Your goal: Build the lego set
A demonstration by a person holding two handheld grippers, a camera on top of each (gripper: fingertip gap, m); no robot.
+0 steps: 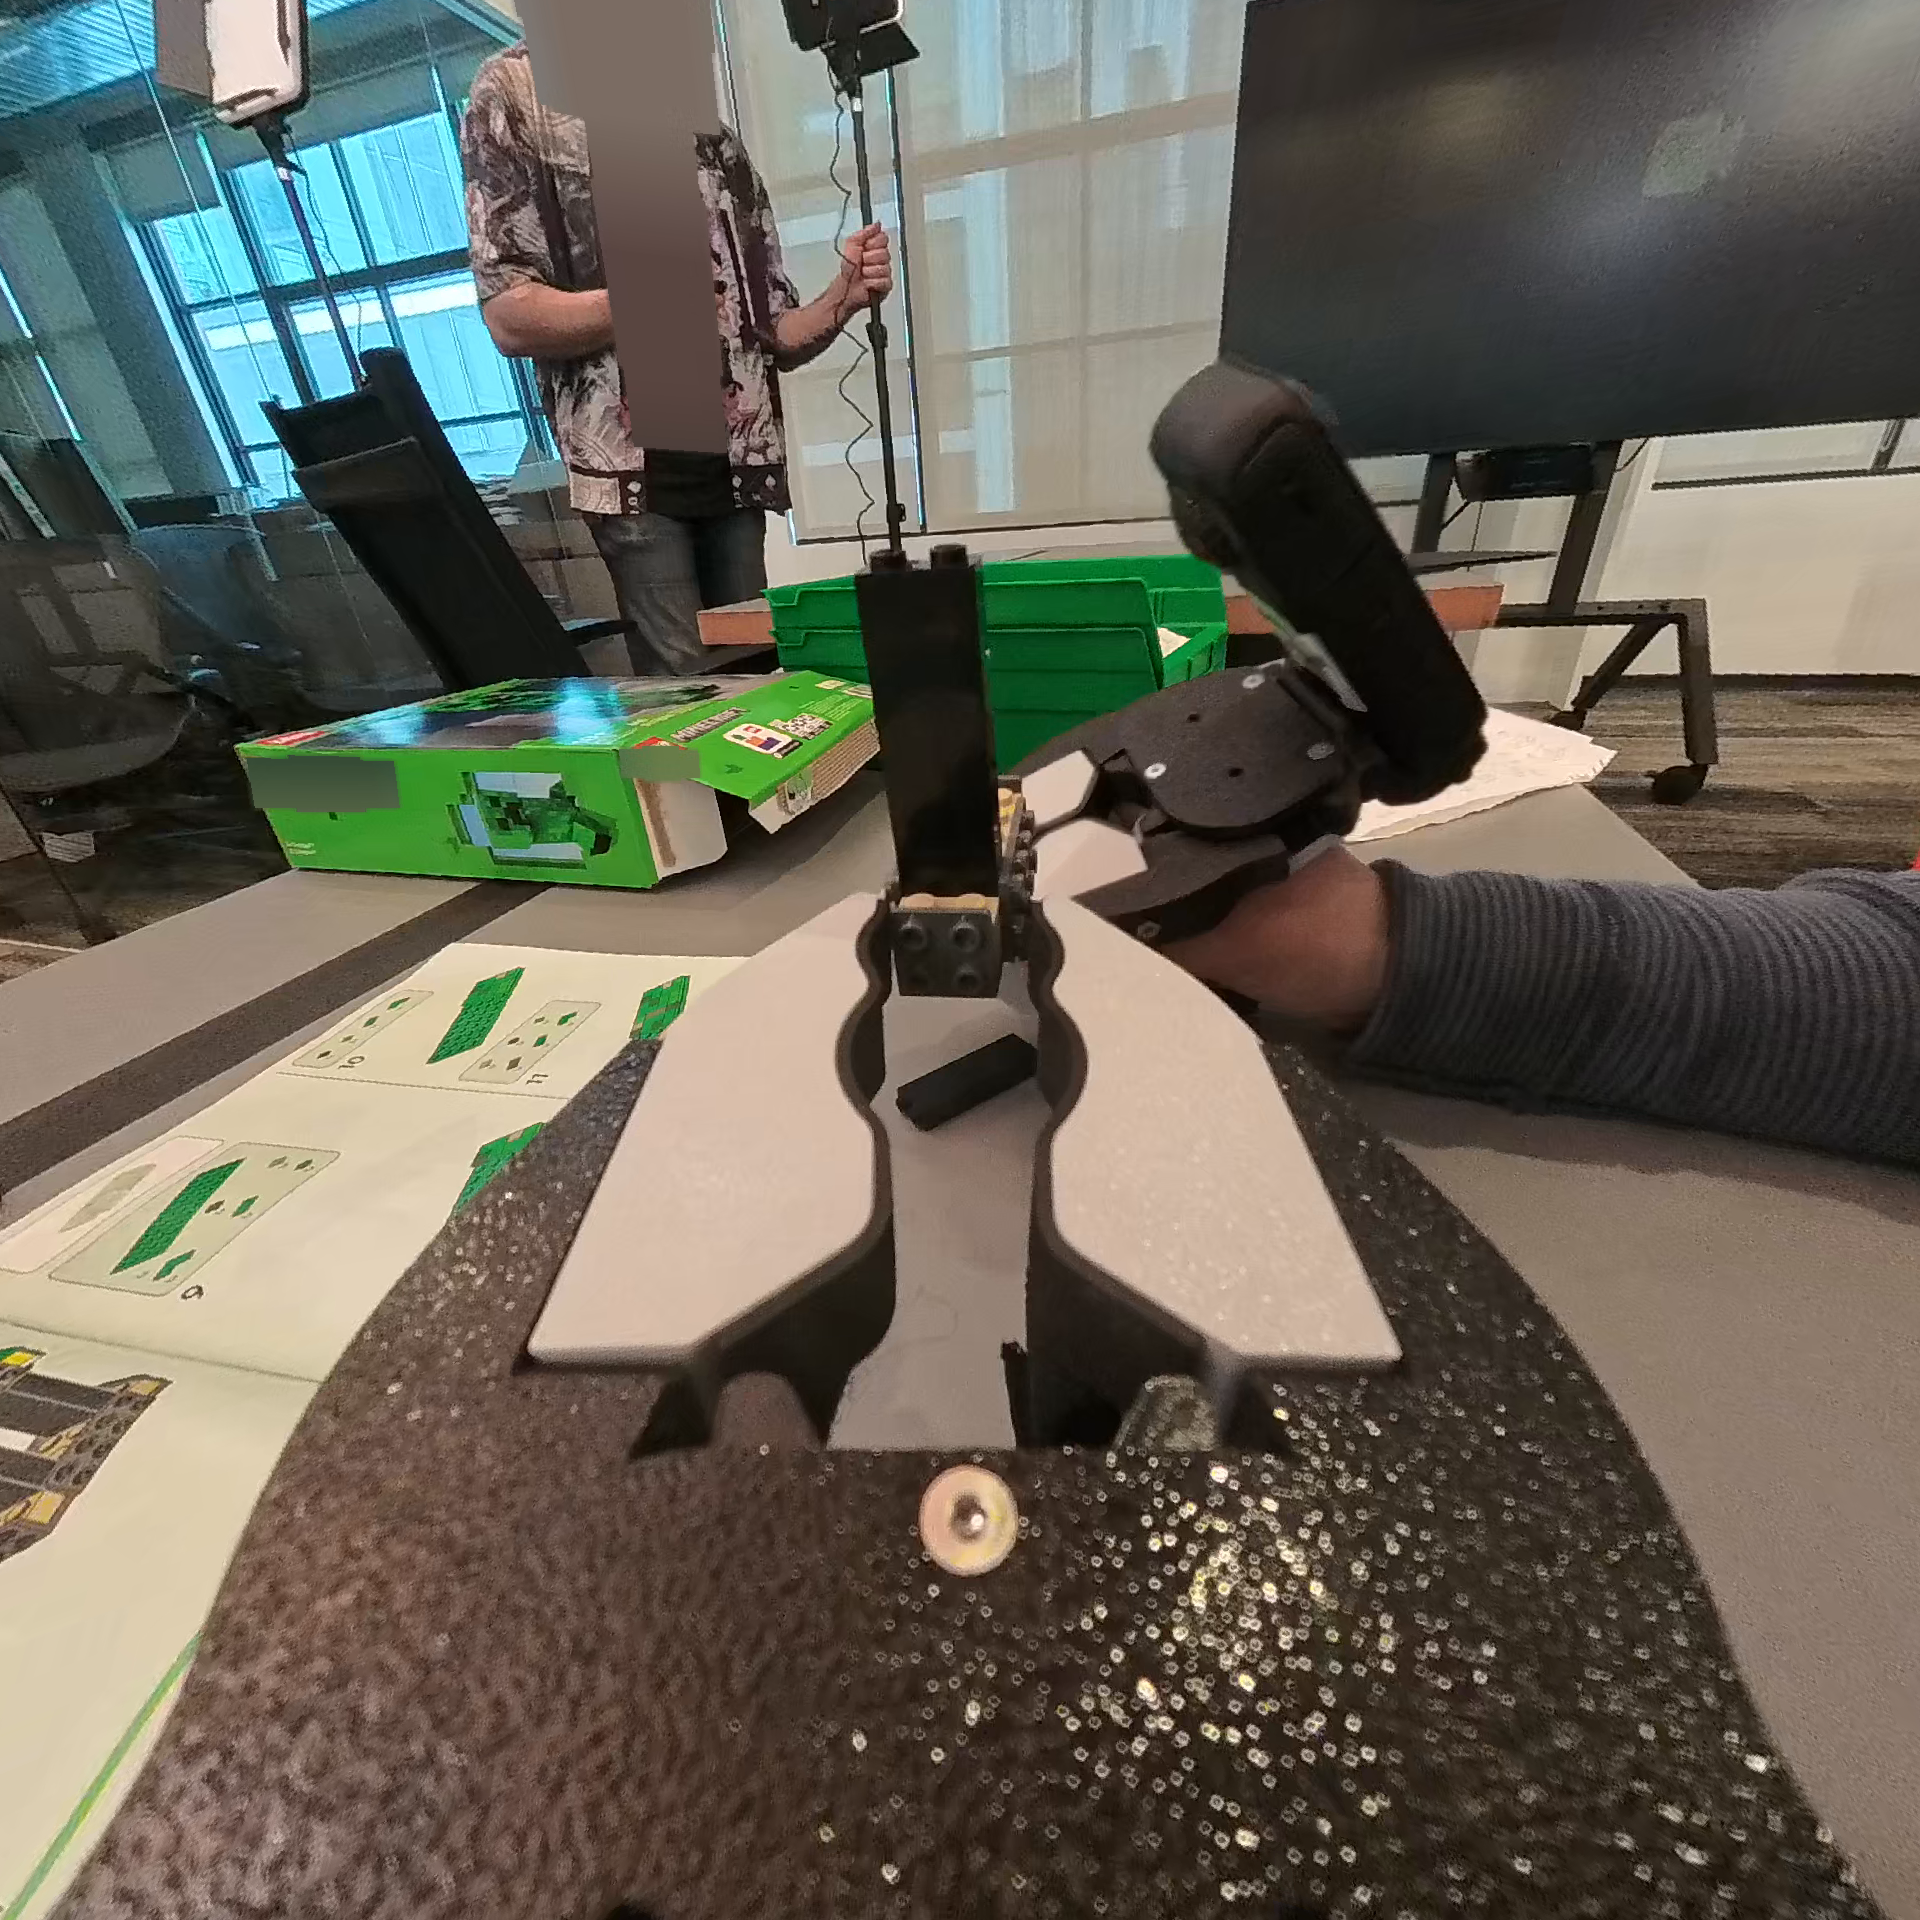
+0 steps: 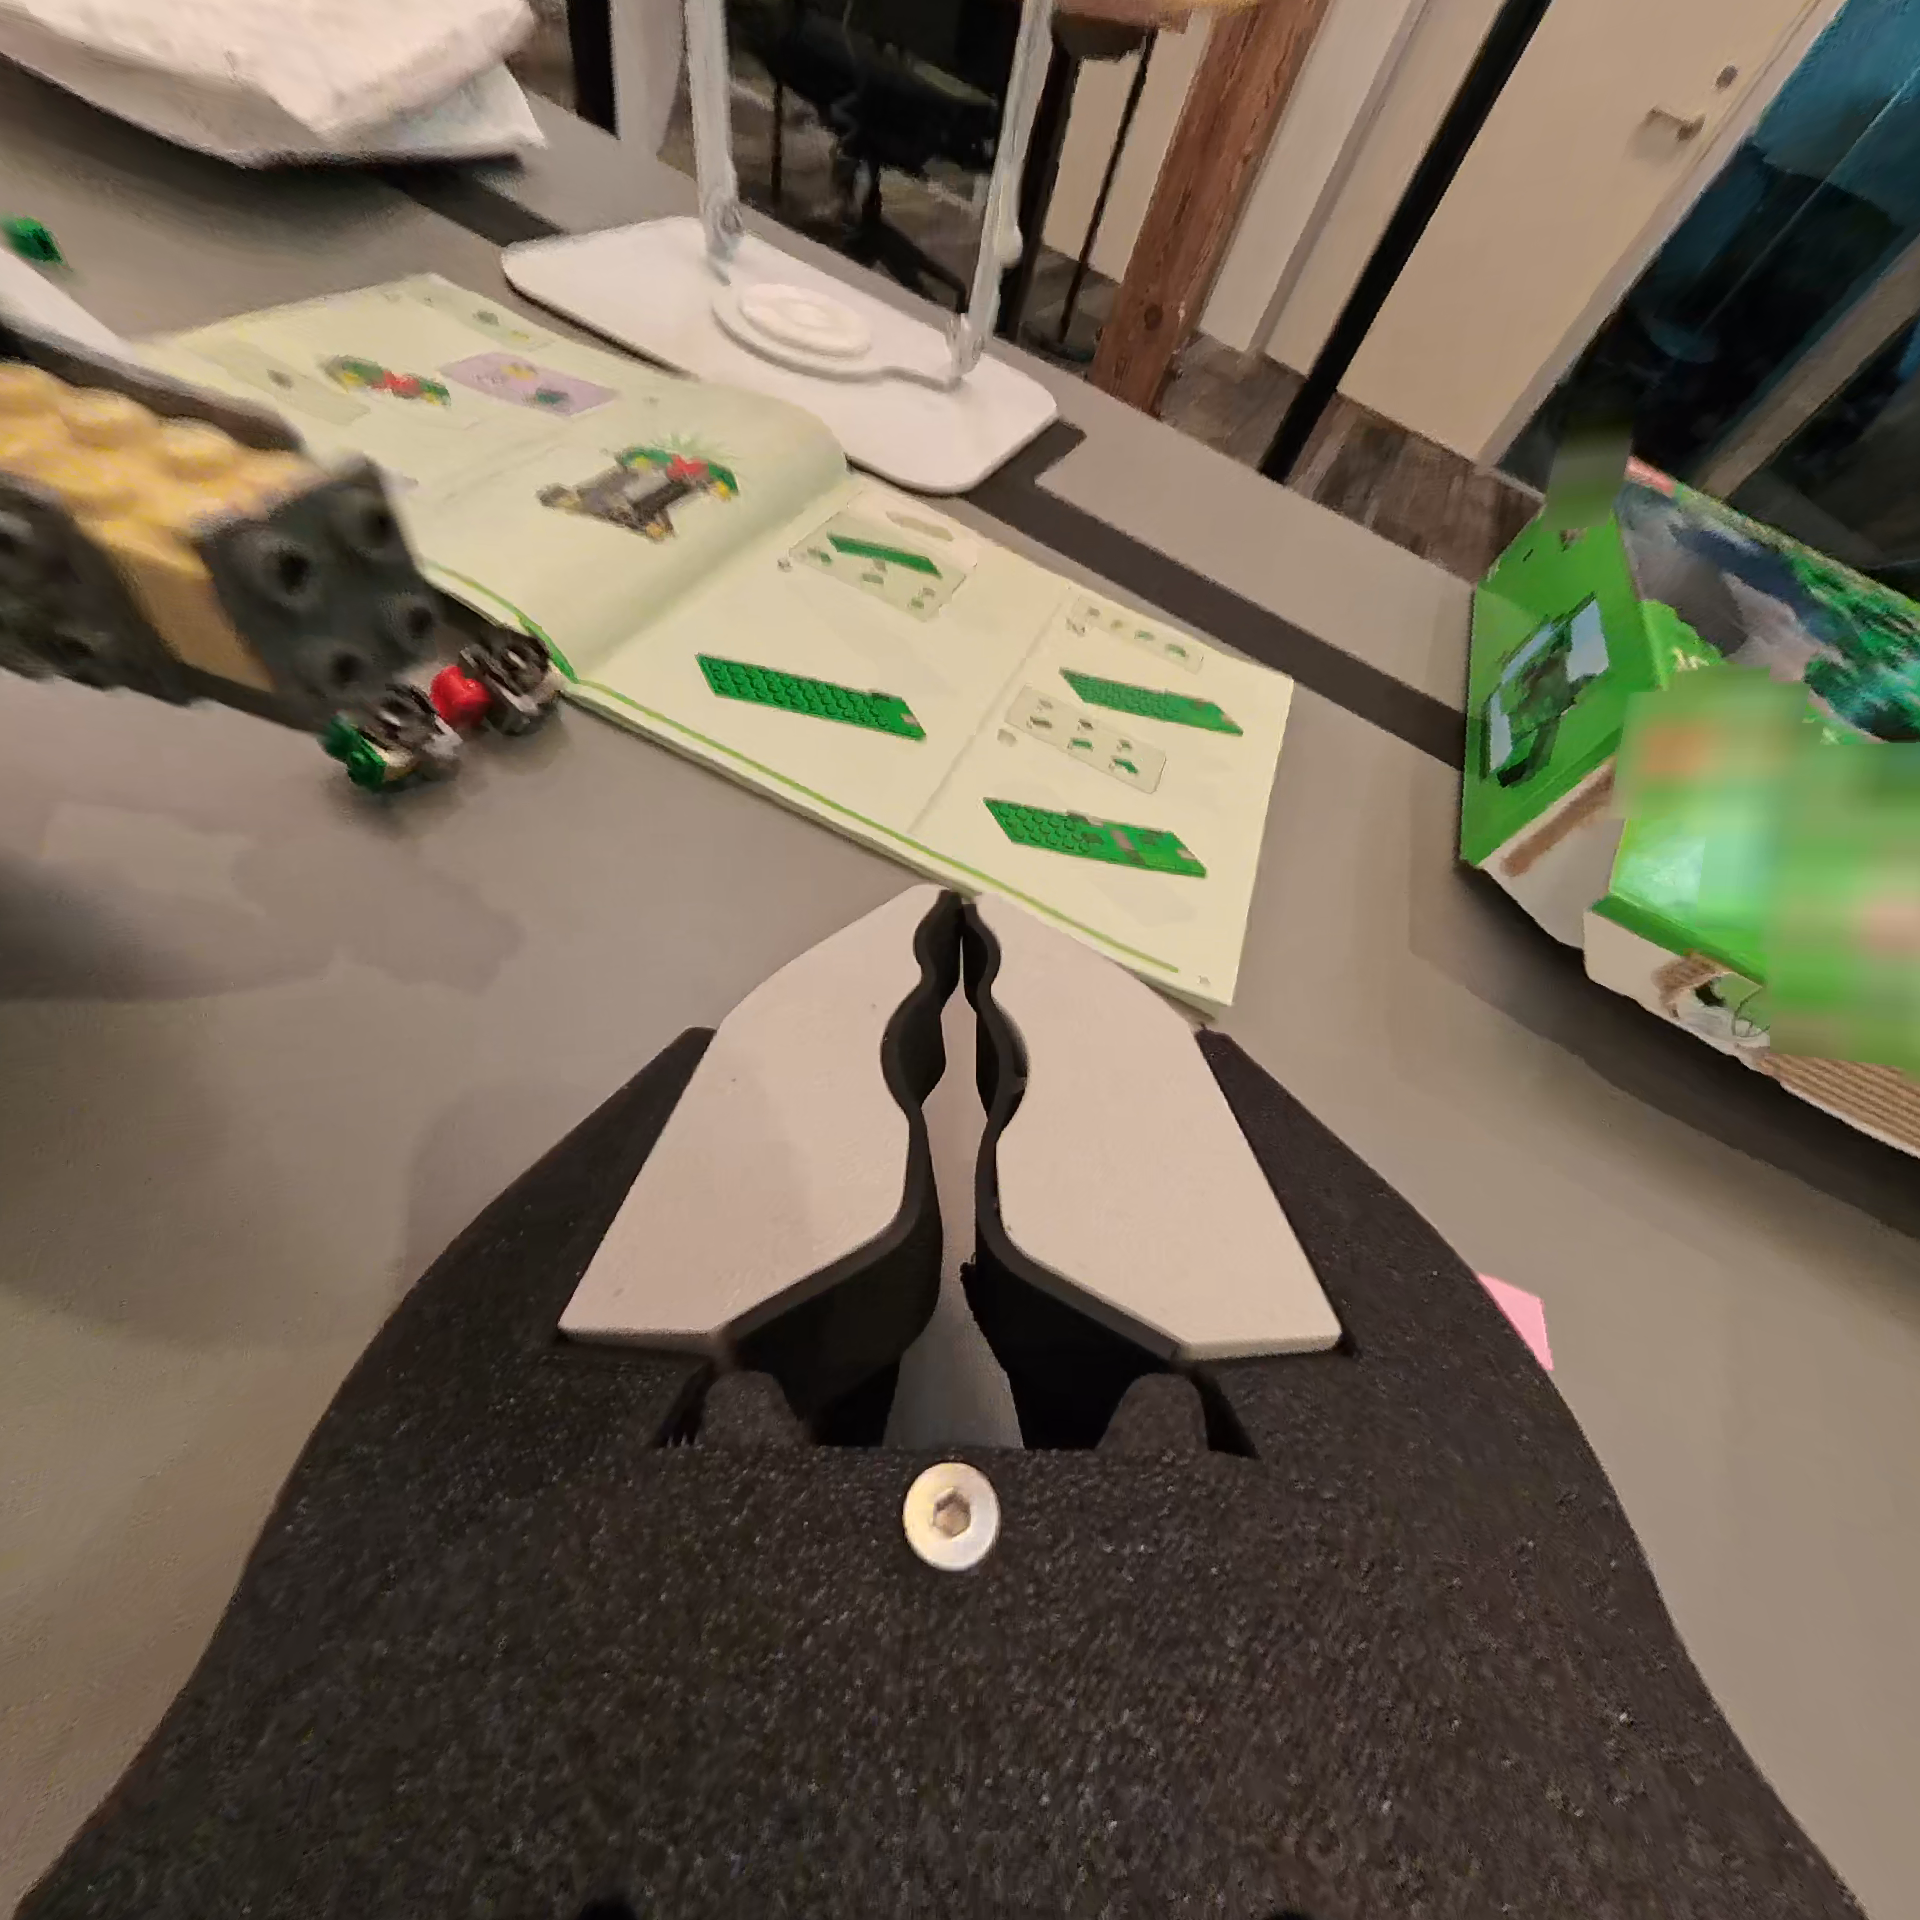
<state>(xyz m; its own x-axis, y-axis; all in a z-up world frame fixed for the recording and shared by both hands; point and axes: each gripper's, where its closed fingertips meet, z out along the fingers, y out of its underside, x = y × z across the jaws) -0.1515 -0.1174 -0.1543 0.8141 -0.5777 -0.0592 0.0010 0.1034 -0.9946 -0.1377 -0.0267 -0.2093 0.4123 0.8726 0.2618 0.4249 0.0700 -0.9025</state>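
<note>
— Bricks first: what is gripped in the left wrist view?

— A lego assembly [image 1: 935,831] is clamped between the fingertips of the left gripper [image 1: 948,940]. A tall black column is seen rising from a dark grey studded block, with tan bricks at its side. The whole piece is held up off the grey table [image 1: 1558,1299]. A small black piece [image 1: 966,1081] is seen lying on the table below, between the fingers.

— And what else is shown there?

— The right gripper [image 1: 1101,821] is seen just beyond the assembly, held by a hand [image 1: 1288,945] in a striped sleeve; whether it touches the assembly cannot be told. An open instruction booklet [image 1: 312,1143] is spread at the left, and a green box [image 1: 540,779] lies farther back, with green bins [image 1: 1049,634] behind it. A person [image 1: 623,416] is seen standing beyond the table, holding a pole.

— What is found in the right wrist view?

— The right gripper [image 2: 954,914] is seen with its fingers drawn almost together, only a narrow slit being left, and nothing is held between them. The assembly [image 2: 197,561] is seen blurred at the left edge, raised above the table [image 2: 520,1039]. A small cluster of red, green and grey pieces [image 2: 447,712] lies beside the booklet [image 2: 831,675]. A white lamp base [image 2: 790,343] stands behind the booklet, and the box [image 2: 1683,748] is seen at the right.
</note>
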